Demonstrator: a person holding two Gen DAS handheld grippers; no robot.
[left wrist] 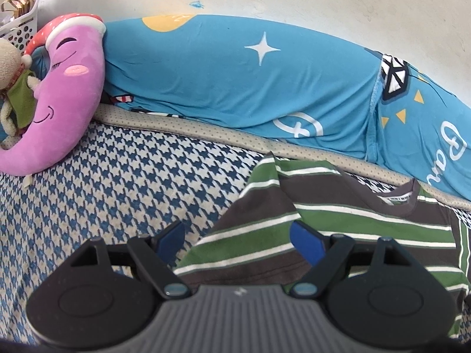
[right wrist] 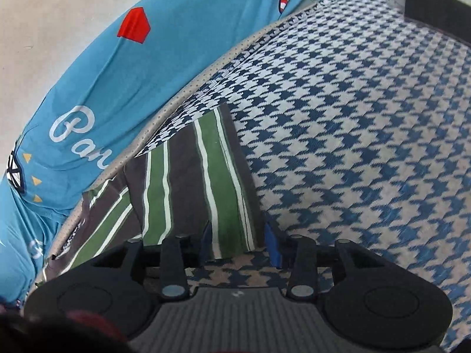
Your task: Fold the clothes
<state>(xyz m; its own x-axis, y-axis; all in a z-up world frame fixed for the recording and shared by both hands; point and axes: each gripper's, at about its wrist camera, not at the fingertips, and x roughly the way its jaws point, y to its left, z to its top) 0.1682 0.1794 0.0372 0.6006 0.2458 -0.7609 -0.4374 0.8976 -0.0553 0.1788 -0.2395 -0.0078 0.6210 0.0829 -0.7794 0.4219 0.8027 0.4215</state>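
On the houndstooth bed point(left wrist: 97, 182), a striped shirt point(left wrist: 323, 217) lies partly folded near the back edge, just below a blue bolster point(left wrist: 235, 82). The left gripper point(left wrist: 240, 244) hangs wide open over its sleeve, holding nothing. The right gripper point(right wrist: 240, 245) stands part-open astride the hem, apparently not pinching it. Likely mid-fold; next comes a fresh grasp.

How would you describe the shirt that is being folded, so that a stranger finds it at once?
Look at the bed with the blue-and-white houndstooth cover. Along its far edge lies a long blue pillow; the shirt lies just in front of it. It is the only striped thing there, with green, brown and thin white stripes.
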